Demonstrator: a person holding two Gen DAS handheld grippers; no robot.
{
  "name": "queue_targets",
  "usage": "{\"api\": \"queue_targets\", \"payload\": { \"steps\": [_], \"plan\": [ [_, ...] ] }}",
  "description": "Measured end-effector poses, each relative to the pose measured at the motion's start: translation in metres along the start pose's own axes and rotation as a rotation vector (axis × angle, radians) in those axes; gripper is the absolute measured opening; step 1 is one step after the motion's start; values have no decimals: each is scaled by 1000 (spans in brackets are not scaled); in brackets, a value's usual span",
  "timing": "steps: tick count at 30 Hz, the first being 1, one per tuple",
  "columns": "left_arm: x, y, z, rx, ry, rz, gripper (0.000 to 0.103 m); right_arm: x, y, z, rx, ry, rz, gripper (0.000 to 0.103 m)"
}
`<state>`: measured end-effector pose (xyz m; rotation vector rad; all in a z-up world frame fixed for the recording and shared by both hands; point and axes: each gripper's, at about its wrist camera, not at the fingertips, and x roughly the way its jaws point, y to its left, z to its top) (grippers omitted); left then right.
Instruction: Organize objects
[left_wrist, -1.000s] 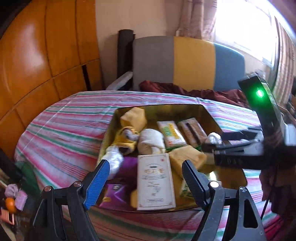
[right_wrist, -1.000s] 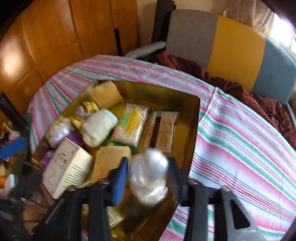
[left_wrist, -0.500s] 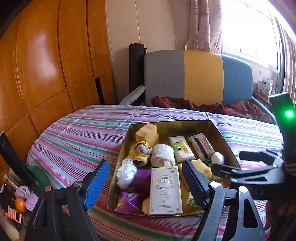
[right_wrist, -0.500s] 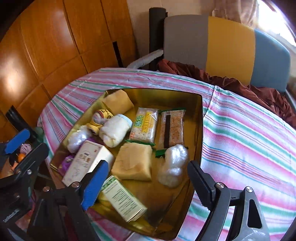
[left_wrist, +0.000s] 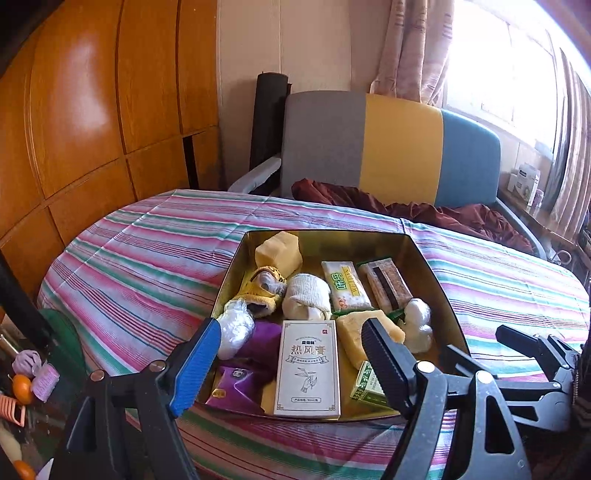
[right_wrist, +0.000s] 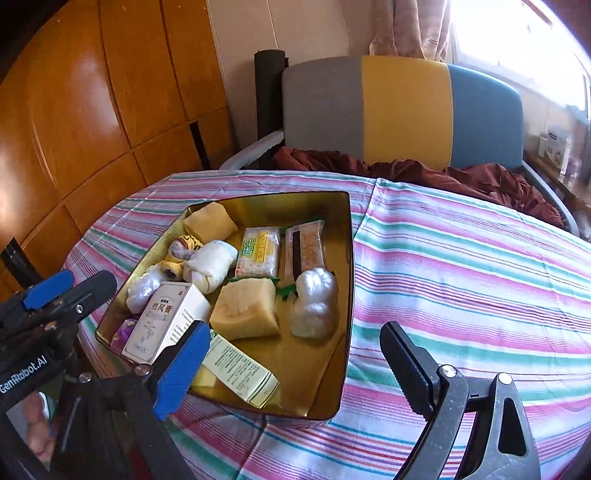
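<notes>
A gold tin (left_wrist: 439, 280) (right_wrist: 343, 373) sits on the striped table and holds several items: a white carton (left_wrist: 308, 369) (right_wrist: 162, 321), snack packets (left_wrist: 345, 286) (right_wrist: 258, 253), yellow blocks (right_wrist: 245, 308), a rolled white cloth (left_wrist: 306, 301) and a clear plastic wrapped bundle (right_wrist: 314, 302) (left_wrist: 417, 325) near the tin's right wall. My left gripper (left_wrist: 291, 363) is open and empty, held back above the tin's near edge. My right gripper (right_wrist: 291, 365) is open and empty, above the tin's near right corner.
The table wears a pink, green and white striped cloth (right_wrist: 461, 266). A grey, yellow and blue chair (left_wrist: 391, 147) with a dark red cloth (left_wrist: 406, 206) stands behind it. Wooden panels (left_wrist: 92, 110) are at left. Small clutter (left_wrist: 26, 376) lies low at left.
My right gripper opened and let the clear plastic bundle go into the tin, then drew back. Both grippers pulled up and away from the tin.
</notes>
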<state>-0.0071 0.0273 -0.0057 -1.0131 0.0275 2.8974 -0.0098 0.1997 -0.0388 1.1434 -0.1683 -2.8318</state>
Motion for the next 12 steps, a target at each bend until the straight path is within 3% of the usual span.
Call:
{"api": "queue_targets", "payload": {
  "steps": [7,12],
  "plan": [
    [0,4,1,-15,-28,8,69,2,4,-4,-14,15,3,95],
    [-2,6,1,-19,-50,16,69,4,9,-4,-30,20,11,95]
  ]
}}
